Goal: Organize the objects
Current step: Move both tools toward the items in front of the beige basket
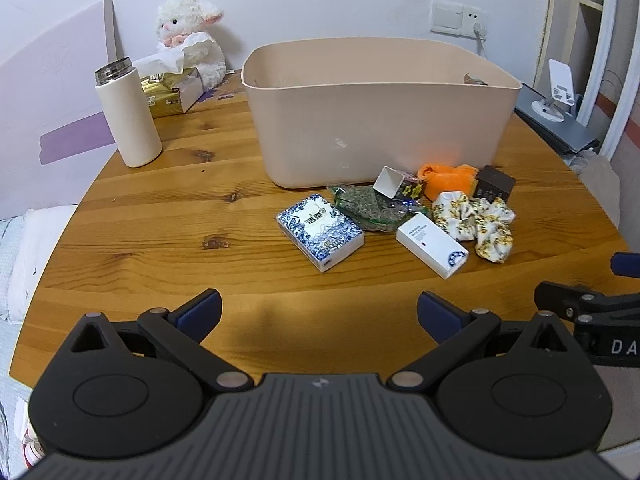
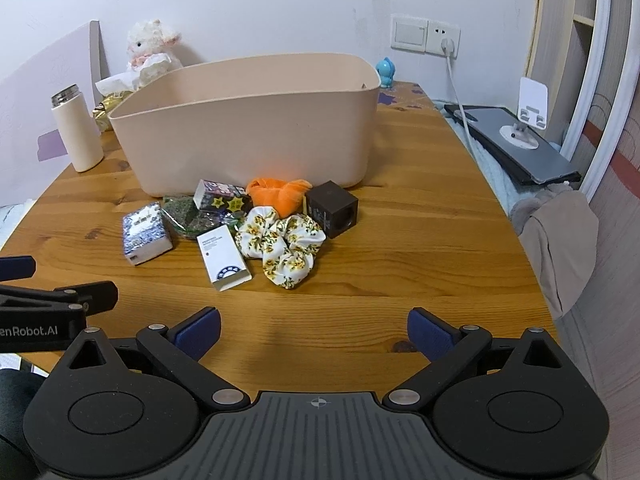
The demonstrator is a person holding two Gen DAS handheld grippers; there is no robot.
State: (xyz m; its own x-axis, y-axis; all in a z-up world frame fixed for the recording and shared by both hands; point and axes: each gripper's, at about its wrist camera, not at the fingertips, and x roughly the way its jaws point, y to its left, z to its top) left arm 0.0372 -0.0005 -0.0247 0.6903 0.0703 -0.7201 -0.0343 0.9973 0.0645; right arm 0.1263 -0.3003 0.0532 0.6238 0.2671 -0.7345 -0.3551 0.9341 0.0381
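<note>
Clutter sits bunched on my wooden table [image 1: 160, 216], just in front of the beige bin [image 1: 376, 120] at 12 o'clock. From my left gripper [image 1: 319, 314], jaws spread wide and holding nothing, I see the blue-patterned box [image 1: 320, 236] nearest, toward 12, with the green packet [image 1: 368, 206] touching its far corner. At 1 o'clock lies the white box [image 1: 432, 245], and beside it the floral scrunchie [image 1: 476, 220]. Behind those, against the bin wall, are a small starred carton [image 1: 400, 185] tipped on its side, an orange cloth [image 1: 446, 178] and a dark cube [image 1: 494, 184]. A cream flask [image 1: 128, 116] stands upright at 10 o'clock, well apart from the pile, with a tissue box [image 1: 172, 94] and a plush lamb [image 1: 192, 36] behind it.

My right gripper [image 2: 314, 330] hangs just as wide and empty over bare wood. From it the scrunchie [image 2: 282, 246] lies at 12 and the white box [image 2: 224, 258] at 11.
</note>
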